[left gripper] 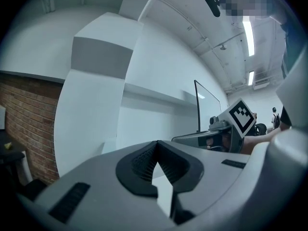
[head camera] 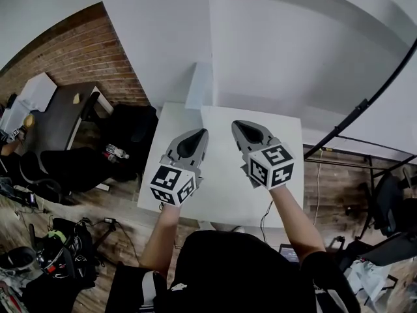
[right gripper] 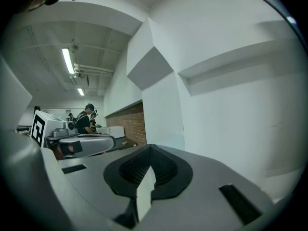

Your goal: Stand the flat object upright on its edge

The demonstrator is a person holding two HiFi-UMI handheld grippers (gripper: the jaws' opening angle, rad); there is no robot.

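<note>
Our left gripper (head camera: 199, 133) and, at its 3 o'clock, our right gripper (head camera: 237, 124) are both clenched on nothing over the white table (head camera: 221, 191).

Matt white table (head camera: 218, 175), rough brick wall (head camera: 85, 51), wood floor (head camera: 345, 181), grey plastic left tongs (left gripper: 157, 146).

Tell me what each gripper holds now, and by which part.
Nothing is held: the left gripper and the right gripper are both shut, jaws empty, over the white table.
</note>
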